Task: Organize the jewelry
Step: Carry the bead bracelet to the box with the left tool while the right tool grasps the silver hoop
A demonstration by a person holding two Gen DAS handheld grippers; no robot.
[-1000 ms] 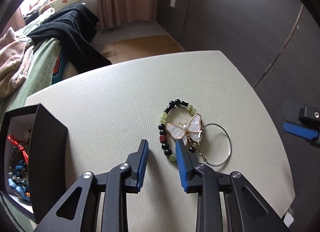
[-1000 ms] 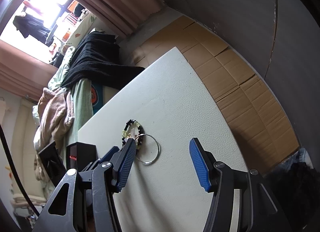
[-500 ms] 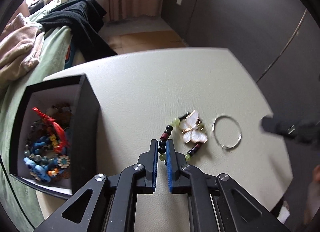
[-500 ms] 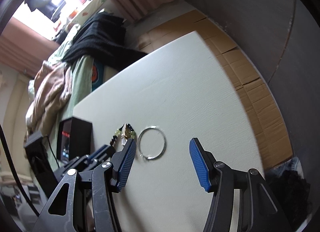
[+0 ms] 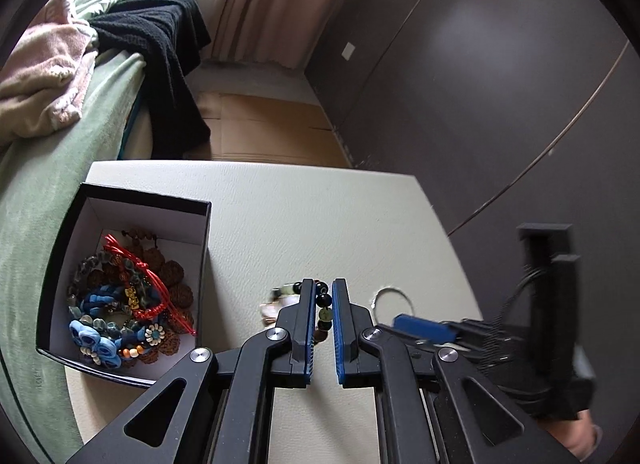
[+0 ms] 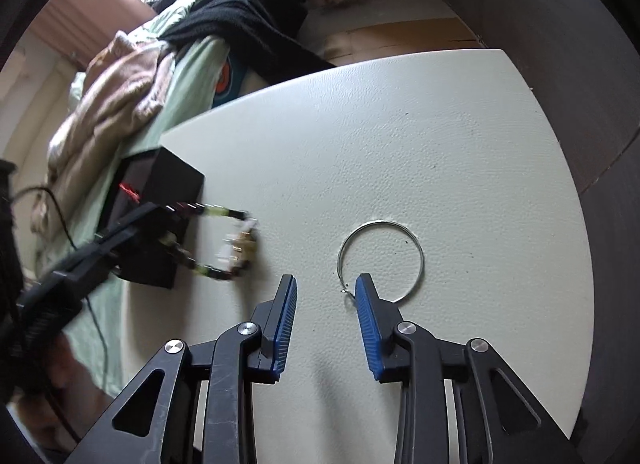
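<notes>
My left gripper (image 5: 321,296) is shut on the beaded bracelet (image 5: 325,306) with green and black beads and a white butterfly charm, holding it just above the white table (image 5: 280,216). In the right wrist view the bracelet (image 6: 216,240) hangs blurred from the left gripper (image 6: 160,220) next to the black box. The open black jewelry box (image 5: 132,200) holds several bracelets at the left. My right gripper (image 6: 325,288) is open, its right finger at the near rim of the thin silver bangle (image 6: 380,260), which lies flat on the table. The bangle (image 5: 390,296) shows partly in the left wrist view.
A bed with green sheet (image 5: 48,168), pink blanket and black garment (image 5: 160,44) lies beyond the table's left and far side. Cardboard floor (image 5: 260,124) and dark wall panels (image 5: 480,84) lie past the far edge. The table's right edge (image 6: 576,224) curves near the bangle.
My left gripper shut on the beaded bracelet and lifted it toward the box. My right gripper came down to the silver bangle, still open.
</notes>
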